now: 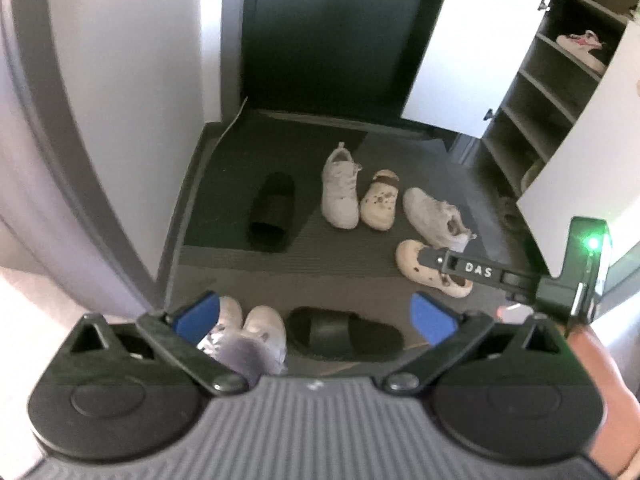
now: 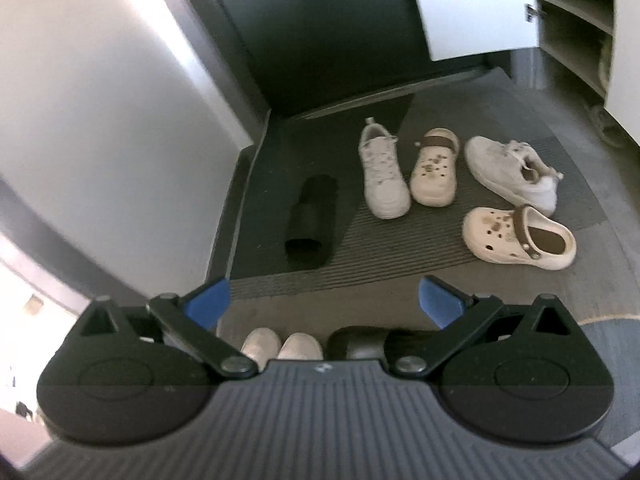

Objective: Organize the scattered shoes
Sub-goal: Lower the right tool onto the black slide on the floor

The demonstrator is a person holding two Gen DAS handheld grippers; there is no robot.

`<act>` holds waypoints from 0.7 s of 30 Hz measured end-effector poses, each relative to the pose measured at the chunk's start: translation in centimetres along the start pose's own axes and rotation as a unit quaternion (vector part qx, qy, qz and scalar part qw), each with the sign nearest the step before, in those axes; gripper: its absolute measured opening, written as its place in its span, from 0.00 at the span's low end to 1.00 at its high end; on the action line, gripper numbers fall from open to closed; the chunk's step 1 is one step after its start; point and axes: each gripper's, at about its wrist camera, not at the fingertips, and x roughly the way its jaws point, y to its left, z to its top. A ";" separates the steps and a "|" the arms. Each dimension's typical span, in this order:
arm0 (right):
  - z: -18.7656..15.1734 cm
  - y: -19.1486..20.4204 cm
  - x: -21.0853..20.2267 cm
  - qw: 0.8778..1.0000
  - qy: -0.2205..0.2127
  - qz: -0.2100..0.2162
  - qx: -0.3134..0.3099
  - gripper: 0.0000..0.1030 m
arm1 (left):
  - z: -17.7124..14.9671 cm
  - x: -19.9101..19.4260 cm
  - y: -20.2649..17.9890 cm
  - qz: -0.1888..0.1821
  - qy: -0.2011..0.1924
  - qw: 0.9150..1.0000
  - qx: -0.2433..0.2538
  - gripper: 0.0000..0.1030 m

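Lying on the dark doormat are two white sneakers, two cream clogs and two black slides. The far sneaker, clog and slide point lengthwise away from the entrance door. Left gripper and right gripper hover wide open, empty.

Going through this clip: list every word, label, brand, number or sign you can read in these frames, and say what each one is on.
"DAS": white letters on the black finger of the right hand-held gripper, seen in the left wrist view.
Small white mark on the grey ribbed body of each hand-held gripper: too small to read.
Cream clogs carry charms, and the white sneakers show no legible brand.
No other text, numbers or signs.
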 end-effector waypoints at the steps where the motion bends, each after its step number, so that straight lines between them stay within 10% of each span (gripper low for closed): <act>1: -0.1 0.2 0.0 1.000 0.001 0.002 0.001 1.00 | -0.3 -0.1 0.0 0.000 0.000 1.000 0.003 0.99; 15: -2.0 2.2 -0.5 0.999 0.016 -0.017 -0.039 1.00 | -2.5 1.2 0.2 -0.011 -0.086 0.993 0.081 1.00; 21: -1.8 2.3 1.1 0.968 0.028 -0.054 -0.243 1.00 | -2.7 2.2 0.6 -0.009 -0.139 0.983 0.119 1.00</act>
